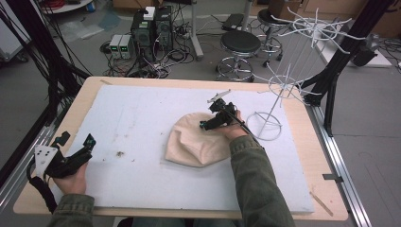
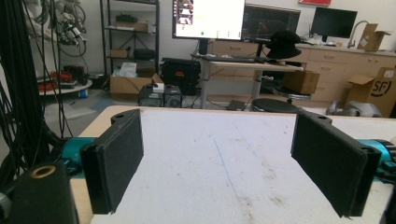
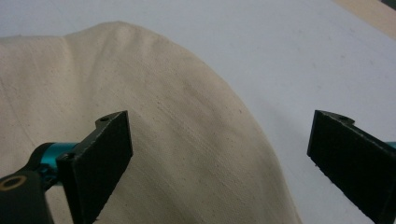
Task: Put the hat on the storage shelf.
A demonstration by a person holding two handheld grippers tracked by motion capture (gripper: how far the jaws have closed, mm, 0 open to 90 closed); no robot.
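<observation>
Hovering over the cream beanie [image 1: 198, 142], the right gripper [image 1: 215, 117] has its jaws spread wide; the beanie's rounded edge lies directly beneath and between them, ungrasped. The left gripper [image 1: 75, 153], well apart from the beanie, rests released above the white foam mat [image 1: 137, 118], holding nothing.

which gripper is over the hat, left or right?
The right gripper, jaws open above the cream hat beside the white wire rack. The left gripper sits open at the table's near-left corner.
</observation>
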